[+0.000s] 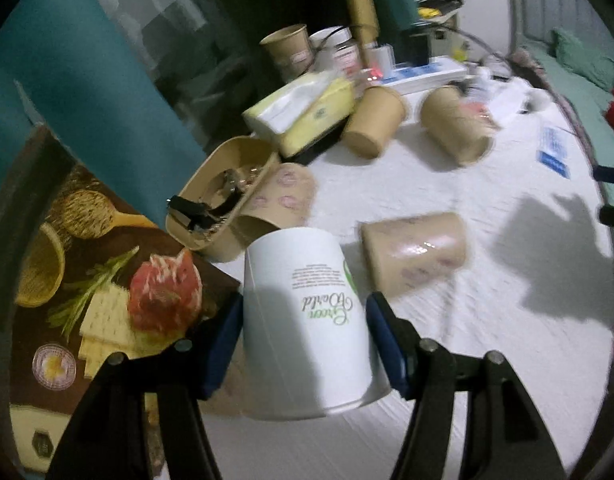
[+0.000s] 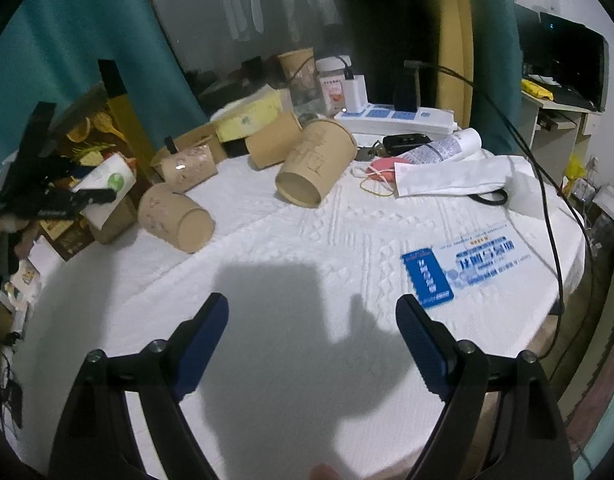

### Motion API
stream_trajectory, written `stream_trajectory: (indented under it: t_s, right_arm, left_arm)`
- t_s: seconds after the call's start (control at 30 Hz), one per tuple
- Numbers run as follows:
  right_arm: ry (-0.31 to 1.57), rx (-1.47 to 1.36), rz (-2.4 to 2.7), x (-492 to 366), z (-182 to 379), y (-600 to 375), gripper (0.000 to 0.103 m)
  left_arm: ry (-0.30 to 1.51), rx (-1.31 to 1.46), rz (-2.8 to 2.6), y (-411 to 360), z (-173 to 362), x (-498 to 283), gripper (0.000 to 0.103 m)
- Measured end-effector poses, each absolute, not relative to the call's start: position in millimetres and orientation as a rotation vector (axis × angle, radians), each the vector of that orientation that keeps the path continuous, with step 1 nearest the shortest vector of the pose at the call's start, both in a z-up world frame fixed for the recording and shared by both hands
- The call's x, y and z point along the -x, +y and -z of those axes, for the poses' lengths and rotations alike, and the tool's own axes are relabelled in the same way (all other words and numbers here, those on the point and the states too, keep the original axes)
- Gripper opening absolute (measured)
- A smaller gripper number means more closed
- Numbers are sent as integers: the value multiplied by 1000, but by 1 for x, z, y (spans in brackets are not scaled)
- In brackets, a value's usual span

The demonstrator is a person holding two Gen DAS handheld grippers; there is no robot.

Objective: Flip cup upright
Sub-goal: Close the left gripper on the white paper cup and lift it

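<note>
Cup grip first: left gripper (image 1: 305,338) has its blue pads (image 1: 223,344) pressed on both sides of the white paper cup (image 1: 303,320), jaws closed in as far as the cup wall lets them. Cup sits w/ rim toward the camera and base pointing away, print reading upside down, so it isn't upright yet. Side-on clamp around mid-body probably chosen so a wrist roll can swing the base down w/o regripping. In the right wrist view the same cup (image 2: 107,184) appears held off the white tablecloth (image 2: 307,240), near the left edge by the printed box (image 1: 107,280).

Right gripper (image 2: 313,340) hangs over bare cloth, jaws spread wide, nothing between them — likely kept clear so it doesn't bump the brown cups (image 2: 175,216) lying on their sides nearby. Blue card (image 2: 427,276) lies just beside its right finger.

Next move likely needs rotation, then a flat set-down on open cloth.
</note>
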State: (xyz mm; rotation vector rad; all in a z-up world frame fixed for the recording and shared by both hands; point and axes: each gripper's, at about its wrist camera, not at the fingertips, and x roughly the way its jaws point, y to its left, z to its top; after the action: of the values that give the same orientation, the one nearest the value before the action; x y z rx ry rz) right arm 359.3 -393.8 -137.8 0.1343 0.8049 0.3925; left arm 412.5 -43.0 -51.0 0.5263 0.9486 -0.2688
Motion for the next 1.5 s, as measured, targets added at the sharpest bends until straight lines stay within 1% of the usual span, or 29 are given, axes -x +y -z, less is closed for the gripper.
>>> stream_trajectory:
  t_s: [0.2,0.43,0.57,0.87,1.2,1.37,1.5]
  right_arm:
    - [798,-158,-411,-313,135,-391,84]
    - [817,-156,-434,-254,148,-382,84]
    - [846,-134,-451,-224,160,-376,84]
    - [883,-146,-407,-195,175,-384,84]
    - [887,-127,-414,-202,175,-377,84]
    - [887,-116,-431,-205,174,-370,84]
    - [885,-107,-439,-207,173,-366,84]
  left_arm:
    - [947,-478,393,-60,49,-323,63]
    - [992,-409,537,-80,76,-235,63]
    - [1036,-388,571,-89,95,-210,63]
    - [1087,-365,607,-92,121,-192,63]
    - [1099,-332,613,-92,124,-194,65]
    - [1088,-342,610,-94,126,-194,75]
    - [1074,-341,612,-95,124,-194,77]
